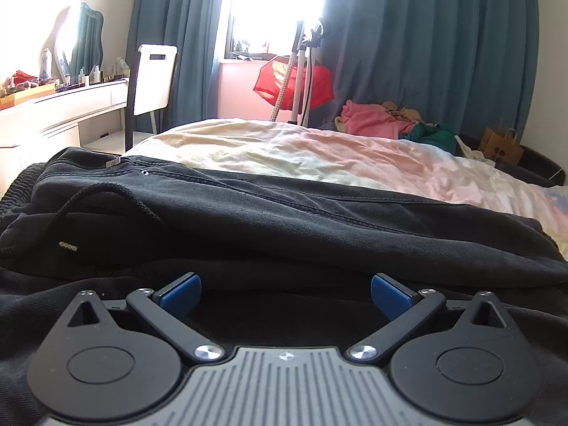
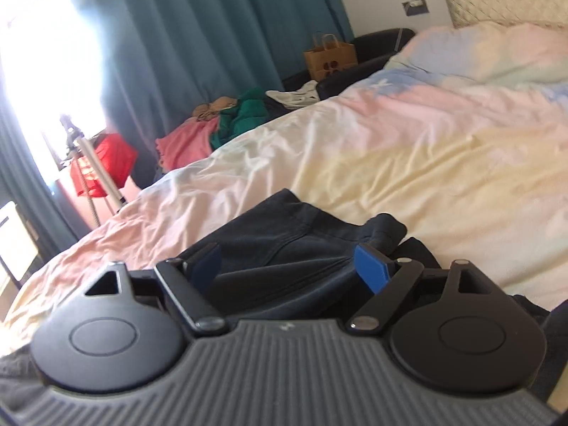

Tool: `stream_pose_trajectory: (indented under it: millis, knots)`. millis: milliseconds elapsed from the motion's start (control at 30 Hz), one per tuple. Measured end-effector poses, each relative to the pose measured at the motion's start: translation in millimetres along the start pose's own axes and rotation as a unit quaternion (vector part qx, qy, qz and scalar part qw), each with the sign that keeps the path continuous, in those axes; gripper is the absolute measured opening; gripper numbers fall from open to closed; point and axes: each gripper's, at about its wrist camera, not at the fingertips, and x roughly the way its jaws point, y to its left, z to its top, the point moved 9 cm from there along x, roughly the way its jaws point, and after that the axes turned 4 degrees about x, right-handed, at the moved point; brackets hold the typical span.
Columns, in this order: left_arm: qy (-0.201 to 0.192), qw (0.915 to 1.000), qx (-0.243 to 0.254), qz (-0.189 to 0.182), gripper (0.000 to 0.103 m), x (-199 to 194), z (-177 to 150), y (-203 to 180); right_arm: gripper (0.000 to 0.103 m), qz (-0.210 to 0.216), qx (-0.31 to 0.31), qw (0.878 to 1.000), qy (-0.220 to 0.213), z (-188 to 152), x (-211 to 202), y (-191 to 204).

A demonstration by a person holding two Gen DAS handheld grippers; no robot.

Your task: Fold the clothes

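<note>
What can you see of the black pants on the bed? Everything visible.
The black pants look like faded, heavy cotton, folded over in layers on the bedsheet. An elastic waistband and a black drawstring with a pale tip show on the left side. They lie flat but rumpled. Neither gripper clamps them.

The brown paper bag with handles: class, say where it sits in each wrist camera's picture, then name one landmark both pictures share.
Left wrist view: the brown paper bag stands at the far right, beyond the bed's edge, right of the green garment.
Right wrist view: the bag stands upper centre, against the teal curtain, beside a dark seat.
Shared landmark: the pink garment in the clothes heap past the bed.
</note>
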Motion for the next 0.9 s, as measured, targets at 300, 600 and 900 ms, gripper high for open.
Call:
stream_pose_trajectory:
  millis: [300,600,900]
  knots:
    - [-0.031,0.9987,0.041,0.004,0.103,-60.6,1.6,-11.2,0.084,0.105,-0.122,0.987,0.028,-39.7,-109.7,85.5]
    - [-0.025,0.9984,0.046,-0.020,0.103,-118.6,-19.7,-30.7,0.084,0.137,-0.112,0.983,0.047,-55.6,-162.3,84.1]
    - [0.043,0.9989,0.019,0.002,0.103,-120.4,-45.2,-9.2,0.084,0.094,-0.093,0.990,0.047,-53.2,-151.5,58.9]
